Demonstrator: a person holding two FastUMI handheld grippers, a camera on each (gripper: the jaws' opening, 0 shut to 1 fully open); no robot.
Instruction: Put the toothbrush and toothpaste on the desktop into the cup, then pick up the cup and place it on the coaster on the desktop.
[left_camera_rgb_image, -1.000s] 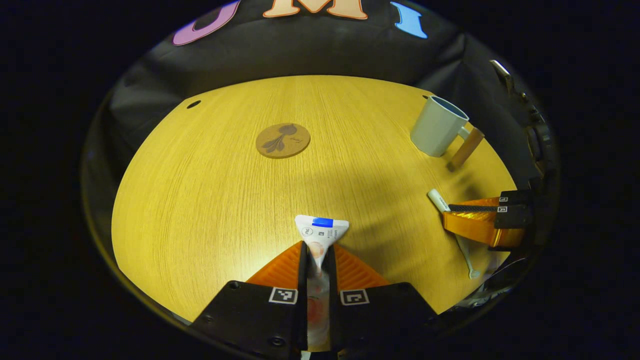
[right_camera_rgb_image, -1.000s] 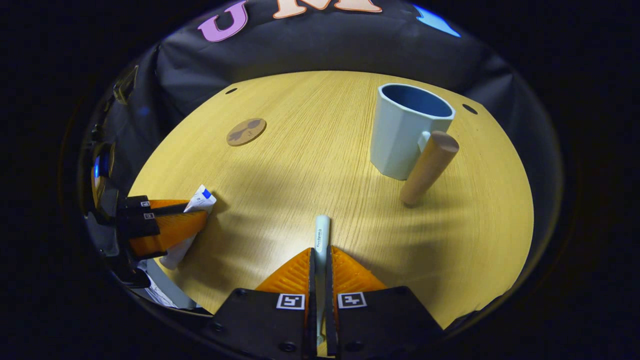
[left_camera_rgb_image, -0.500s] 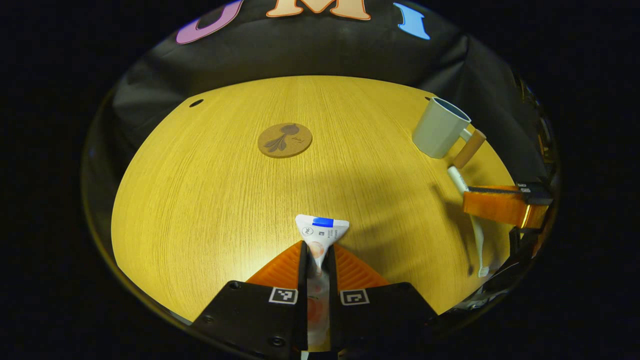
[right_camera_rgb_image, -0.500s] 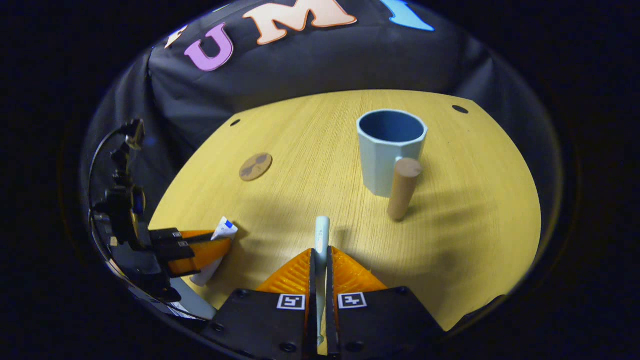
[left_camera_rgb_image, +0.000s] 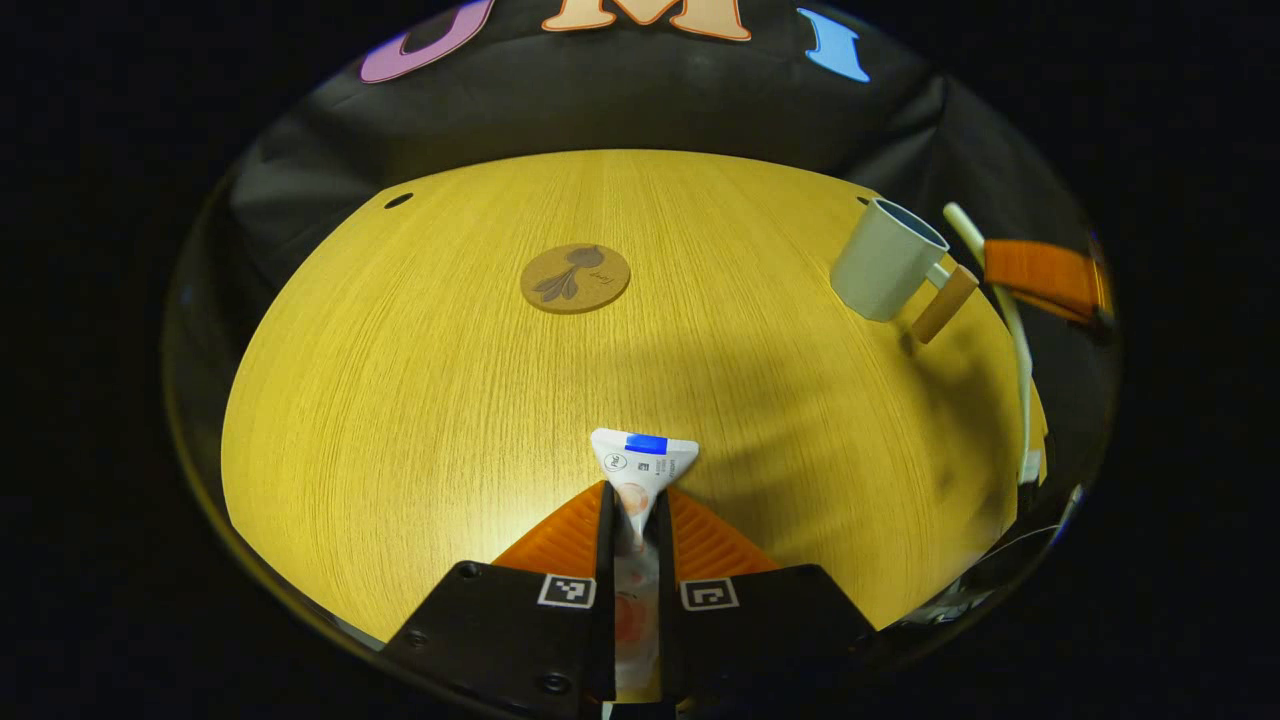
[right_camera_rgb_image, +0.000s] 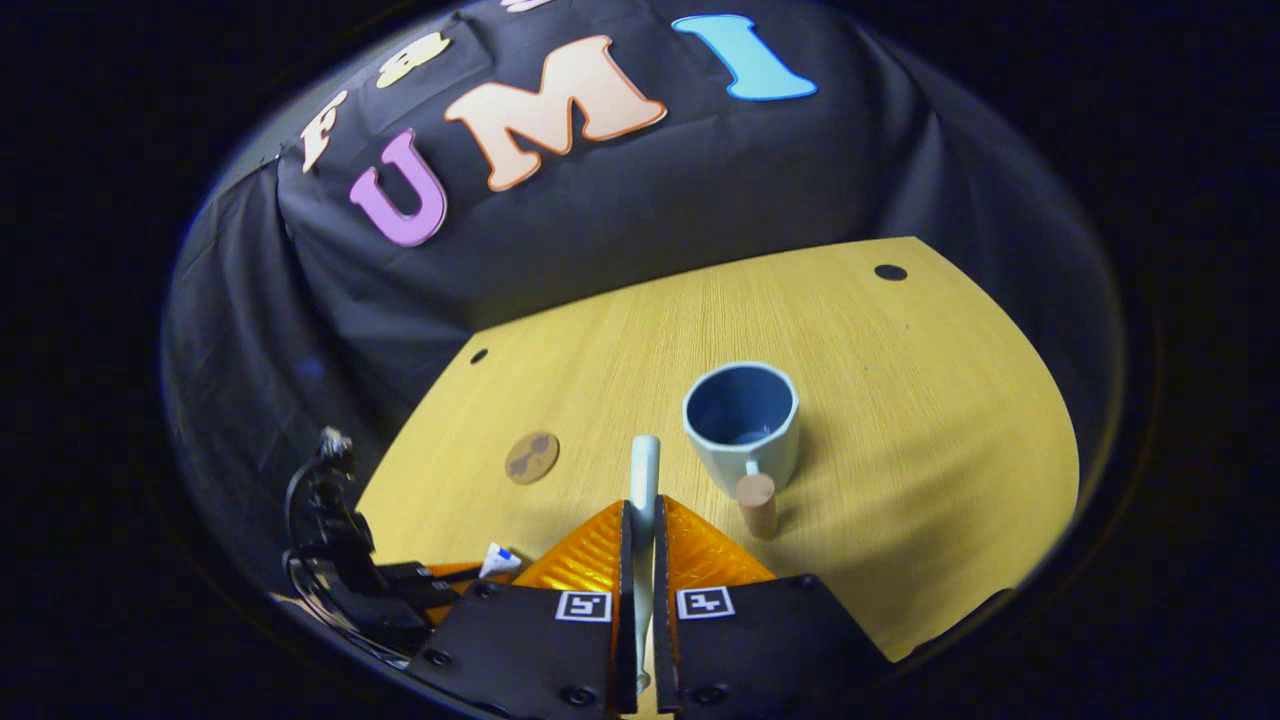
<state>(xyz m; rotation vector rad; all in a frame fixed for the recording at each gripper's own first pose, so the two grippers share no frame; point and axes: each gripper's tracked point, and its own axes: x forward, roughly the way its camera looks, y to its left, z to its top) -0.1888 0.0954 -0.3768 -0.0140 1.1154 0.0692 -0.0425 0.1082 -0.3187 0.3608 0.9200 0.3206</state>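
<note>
Left gripper (left_camera_rgb_image: 637, 520): we pinch the toothpaste (left_camera_rgb_image: 640, 470) by its crimped end, low over the desktop (left_camera_rgb_image: 400, 400), waiting its turn. Coaster (left_camera_rgb_image: 575, 279) sits mid-desk. Right gripper (right_camera_rgb_image: 640, 530) clamps the toothbrush (right_camera_rgb_image: 644, 470), raised above the cup (right_camera_rgb_image: 741, 420), presumably to drop it in.

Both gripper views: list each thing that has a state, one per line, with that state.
Left tool: shut on the toothpaste, low over the desktop.
Right tool: shut on the toothbrush, held high, short of the cup.
Cup: upright on the desktop, nothing in it, handle toward the right tool.
Coaster: flat on the desktop, bare.
</note>
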